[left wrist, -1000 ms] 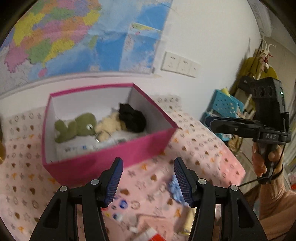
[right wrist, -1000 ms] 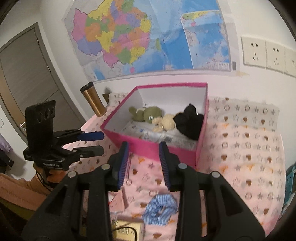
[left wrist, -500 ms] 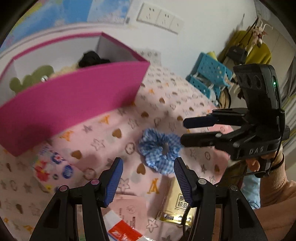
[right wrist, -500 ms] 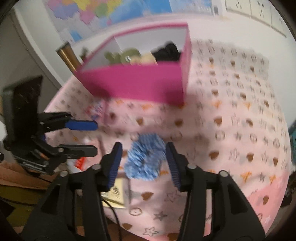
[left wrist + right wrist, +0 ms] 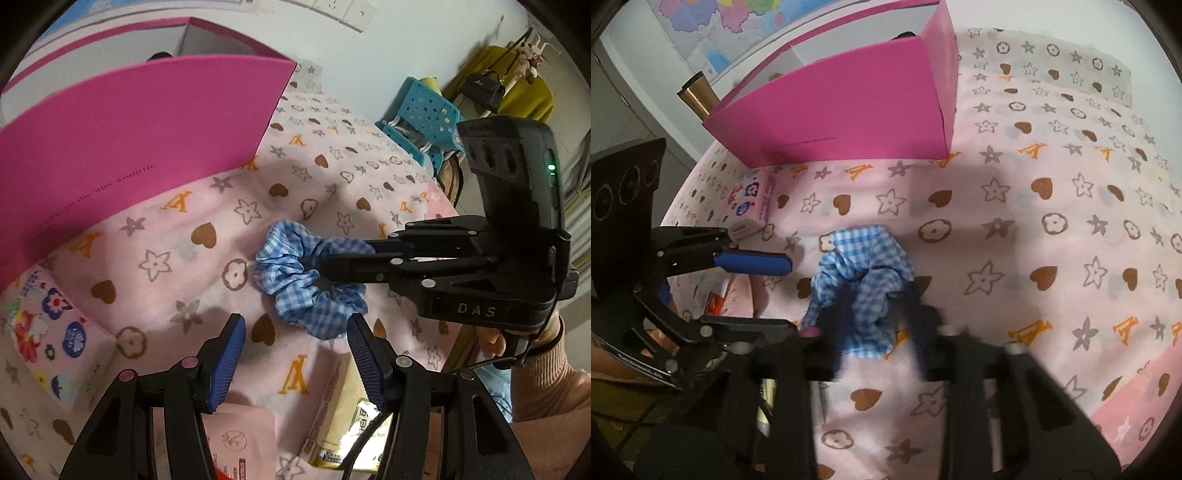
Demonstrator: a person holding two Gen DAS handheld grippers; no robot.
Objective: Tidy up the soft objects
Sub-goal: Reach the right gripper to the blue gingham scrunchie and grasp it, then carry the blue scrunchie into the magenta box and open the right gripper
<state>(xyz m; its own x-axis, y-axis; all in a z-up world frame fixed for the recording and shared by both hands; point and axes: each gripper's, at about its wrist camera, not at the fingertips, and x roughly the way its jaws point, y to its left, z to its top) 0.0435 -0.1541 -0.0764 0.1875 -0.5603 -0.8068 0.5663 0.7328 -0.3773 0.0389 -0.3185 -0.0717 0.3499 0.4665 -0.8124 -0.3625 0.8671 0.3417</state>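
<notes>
The right claw point(image 5: 875, 314) is pinching the blue gingham scrunchie point(image 5: 860, 273), which is lying on the patterned counter point(image 5: 1071, 221) at lower centre of the right wrist frame, below the pink box point(image 5: 849, 114). Its jaws are blurring, so a firm bite through both fabric layers before lifting seems wise. The left claw point(image 5: 295, 358) is hovering spread beside it. The scrunchie's crumpled ring is stretching toward the box, upward in frame.
</notes>
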